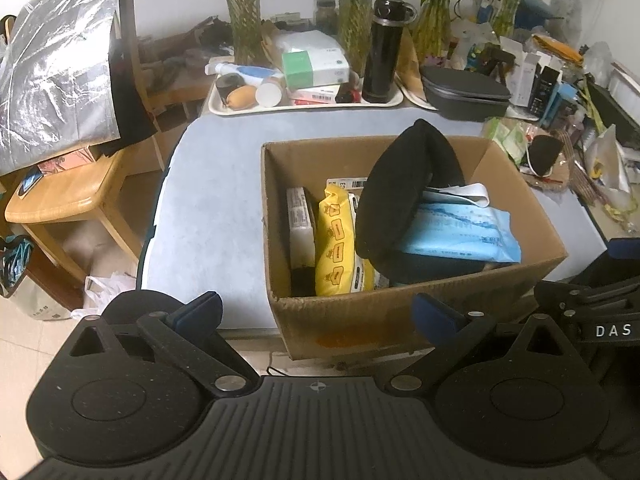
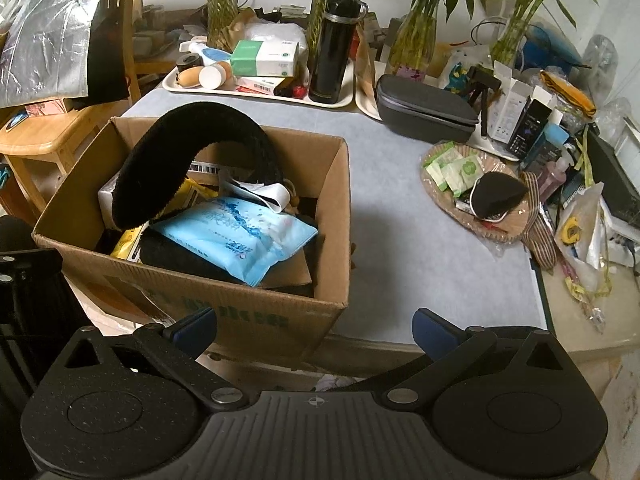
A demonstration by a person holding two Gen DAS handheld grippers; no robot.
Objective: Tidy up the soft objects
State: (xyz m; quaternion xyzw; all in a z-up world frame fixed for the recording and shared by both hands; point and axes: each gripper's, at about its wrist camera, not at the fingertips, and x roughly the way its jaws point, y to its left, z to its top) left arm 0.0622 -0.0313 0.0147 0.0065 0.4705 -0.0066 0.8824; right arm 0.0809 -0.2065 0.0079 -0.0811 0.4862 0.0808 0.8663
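Both the left tool (image 1: pixel 316 312) and the right tool (image 2: pixel 314 326) are held apart, empty. Inside the brown cardboard box (image 2: pixel 256 312) on the bench (image 2: pixel 400 240), lower contents are hidden by the black curved fuzzy cushion (image 2: pixel 160 160) and blue wipes packet (image 2: pixel 236 232).

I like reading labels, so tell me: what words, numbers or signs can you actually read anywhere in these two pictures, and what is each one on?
"DAS": white letters on the other black handheld gripper, at the left view's right edge.
Green print on the brown cardboard box: too blurred.
Light blue soft wipes pack: print unreadable.
Yellow soft pack: only pictures, no legible words.
Barcode label inside the box: digits too small.
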